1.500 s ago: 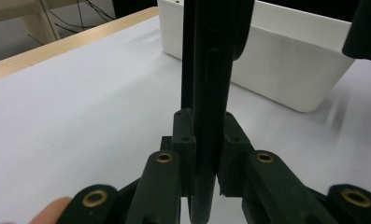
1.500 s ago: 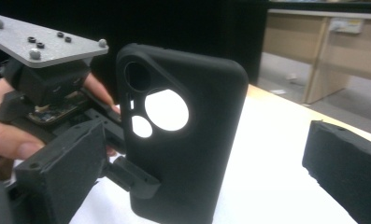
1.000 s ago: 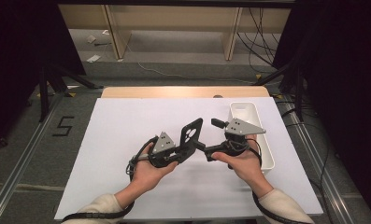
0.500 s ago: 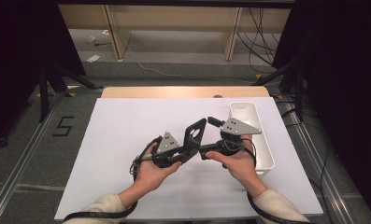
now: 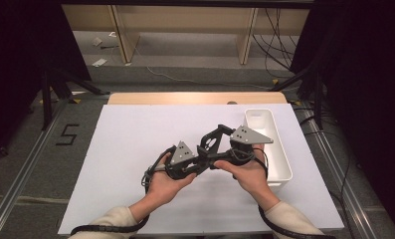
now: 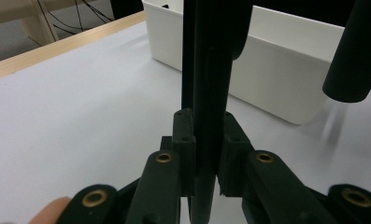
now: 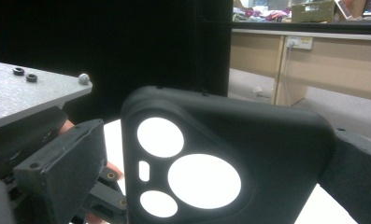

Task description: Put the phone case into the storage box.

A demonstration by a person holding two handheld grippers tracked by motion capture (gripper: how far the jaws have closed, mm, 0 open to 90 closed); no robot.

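Black phone case [image 7: 220,163], soft and matte with round camera cut-outs, is held above the white table [image 5: 135,144] near its middle, between both hands. Left gripper [image 5: 201,158] jaws stand narrow, clamped on the case's thin edge [image 6: 206,93]. Right gripper [image 5: 220,137]: the case sits right in front of its camera between the jaws; whether the pads press on it, cannot tell. White bin [image 5: 264,129] stands at the right of the table, just right of the grippers.
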